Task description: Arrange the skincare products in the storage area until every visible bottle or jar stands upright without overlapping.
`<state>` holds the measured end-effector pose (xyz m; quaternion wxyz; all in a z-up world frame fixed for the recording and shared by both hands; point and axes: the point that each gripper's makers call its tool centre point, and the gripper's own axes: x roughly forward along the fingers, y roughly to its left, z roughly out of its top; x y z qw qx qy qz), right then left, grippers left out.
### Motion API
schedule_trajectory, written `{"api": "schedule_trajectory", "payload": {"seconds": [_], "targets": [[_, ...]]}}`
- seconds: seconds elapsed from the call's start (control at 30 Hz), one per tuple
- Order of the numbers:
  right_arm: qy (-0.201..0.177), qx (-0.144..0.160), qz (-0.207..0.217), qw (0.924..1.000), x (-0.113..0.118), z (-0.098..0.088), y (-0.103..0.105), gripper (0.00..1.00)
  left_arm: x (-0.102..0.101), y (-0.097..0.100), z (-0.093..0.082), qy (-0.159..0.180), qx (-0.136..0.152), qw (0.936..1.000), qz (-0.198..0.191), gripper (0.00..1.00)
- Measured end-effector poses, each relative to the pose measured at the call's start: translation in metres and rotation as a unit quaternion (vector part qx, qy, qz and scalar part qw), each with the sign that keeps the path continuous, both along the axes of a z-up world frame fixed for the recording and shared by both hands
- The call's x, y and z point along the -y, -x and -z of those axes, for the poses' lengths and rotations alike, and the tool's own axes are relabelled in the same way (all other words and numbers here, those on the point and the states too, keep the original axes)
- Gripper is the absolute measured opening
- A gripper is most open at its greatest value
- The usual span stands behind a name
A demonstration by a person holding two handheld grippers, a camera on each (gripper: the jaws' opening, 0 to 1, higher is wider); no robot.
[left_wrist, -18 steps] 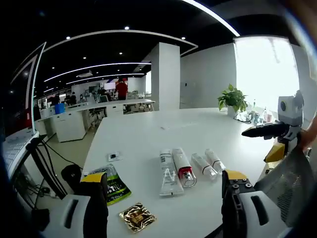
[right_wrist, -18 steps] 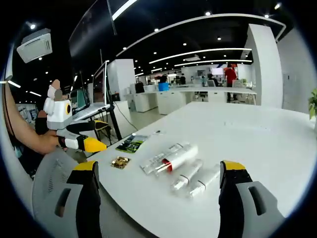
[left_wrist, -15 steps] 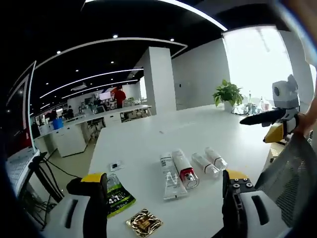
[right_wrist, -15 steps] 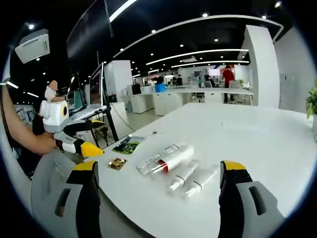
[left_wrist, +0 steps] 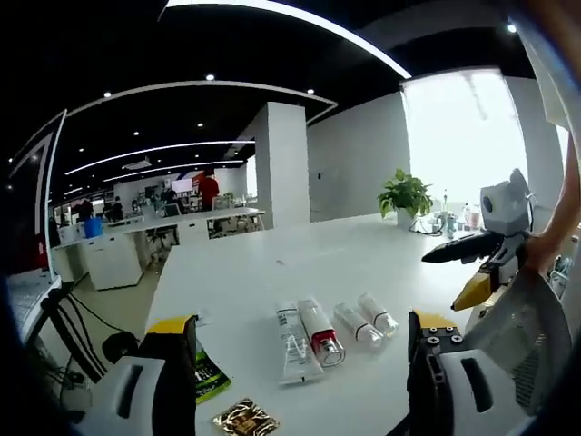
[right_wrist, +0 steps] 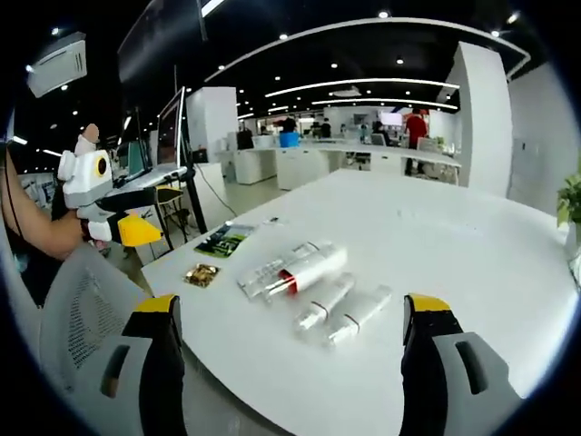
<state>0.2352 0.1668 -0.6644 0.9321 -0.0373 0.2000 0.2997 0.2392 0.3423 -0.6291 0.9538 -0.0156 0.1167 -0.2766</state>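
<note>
Four skincare products lie flat, side by side, on the white table [left_wrist: 263, 263]: a clear tube [left_wrist: 292, 341], a white tube with a red band [left_wrist: 318, 331] and two small clear bottles [left_wrist: 354, 325] [left_wrist: 377, 313]. The right gripper view has the same clear tube [right_wrist: 270, 267], red-banded tube [right_wrist: 304, 270] and bottles [right_wrist: 322, 304] [right_wrist: 359, 313]. My left gripper [left_wrist: 301, 322] hovers open short of them, holding nothing. My right gripper [right_wrist: 292, 304] is open and apart from them too. Each gripper appears in the other's view, hand-held off the table edge: right gripper [left_wrist: 442, 283], left gripper [right_wrist: 168, 227].
A green sachet [right_wrist: 222, 241] and a gold foil packet [right_wrist: 201, 274] lie left of the tubes near the table edge. A grey mesh chair back [right_wrist: 82, 309] stands by the table. A potted plant [left_wrist: 404, 193] sits at the far corner. Desks and people fill the background.
Both views have shifted slightly with the hands, the products now sitting a little smaller and lower. The products themselves lie as before. Both grippers stay open.
</note>
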Motion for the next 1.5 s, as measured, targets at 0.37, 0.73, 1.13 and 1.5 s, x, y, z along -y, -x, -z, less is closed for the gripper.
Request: {"api": "schedule_trajectory", "payload": {"seconds": [0.37, 0.73, 1.13, 1.5], "targets": [[0.048, -0.009, 0.019, 0.9987, 0.009, 0.011, -0.002, 0.96, 0.011, 0.005, 0.017, 0.014, -0.051, 0.9980, 0.035, 1.00], [0.024, 0.034, 0.005, 0.9991, 0.004, -0.009, 0.000, 0.95, 0.003, 0.001, 0.018, 0.000, -0.039, 0.9990, 0.020, 1.00], [0.023, 0.050, -0.038, 0.9978, -0.010, -0.016, 0.006, 0.91, -0.012, -0.005, -0.027, -0.024, 0.068, 0.9972, 0.020, 0.89], [0.014, 0.045, -0.043, 0.9979, -0.009, -0.016, 0.006, 0.88, -0.002, -0.030, -0.109, -0.041, 0.124, 0.9901, 0.052, 0.13]]}}
